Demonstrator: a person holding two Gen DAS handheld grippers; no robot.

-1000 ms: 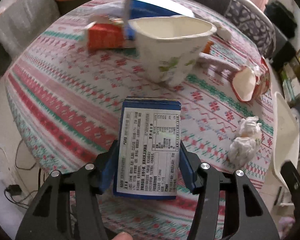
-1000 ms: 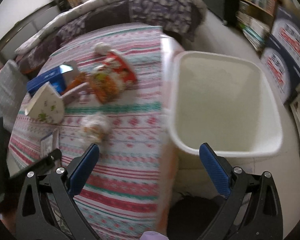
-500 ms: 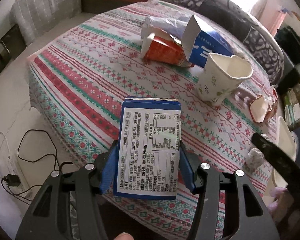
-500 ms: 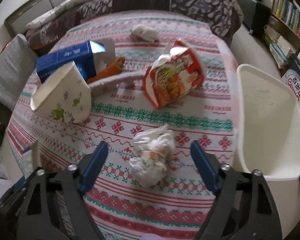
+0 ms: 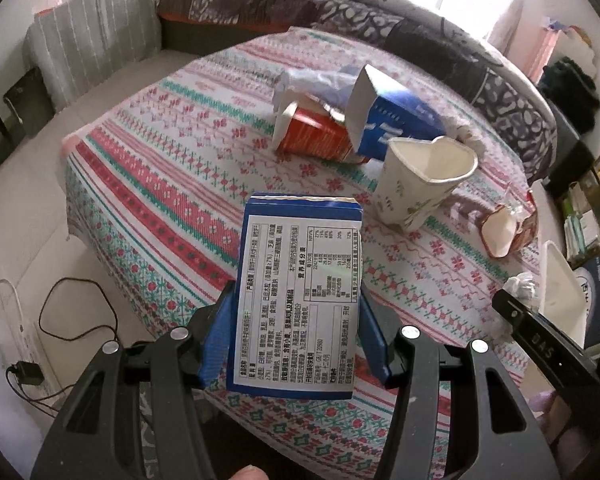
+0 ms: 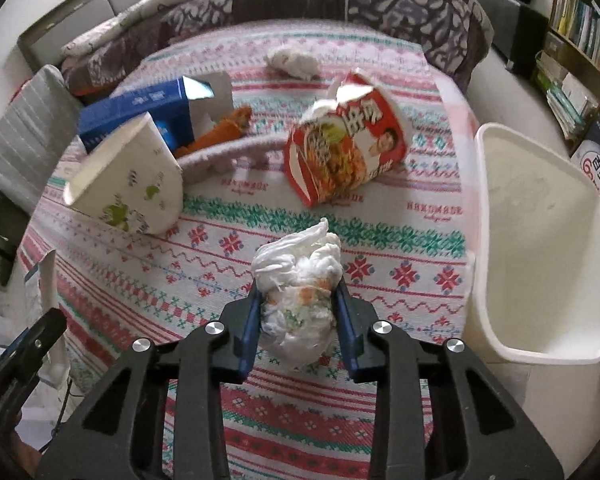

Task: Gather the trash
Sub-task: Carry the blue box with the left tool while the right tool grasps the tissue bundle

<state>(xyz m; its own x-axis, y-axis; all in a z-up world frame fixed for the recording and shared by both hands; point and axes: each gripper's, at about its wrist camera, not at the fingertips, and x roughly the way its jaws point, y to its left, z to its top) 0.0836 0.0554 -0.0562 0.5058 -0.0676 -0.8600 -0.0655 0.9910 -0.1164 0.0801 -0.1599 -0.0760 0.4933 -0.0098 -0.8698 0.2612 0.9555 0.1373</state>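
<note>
The right tongs (image 6: 297, 316), spread wide above the white bin (image 6: 540, 248) a second earlier, had shifted over the table (image 6: 380, 240) and were closing on the crumpled tissue wad (image 6: 296, 292) between the pads. The left tongs (image 5: 294, 336) still pinched the blue box (image 5: 298, 300). Both items awaited transfer to the bin.
</note>
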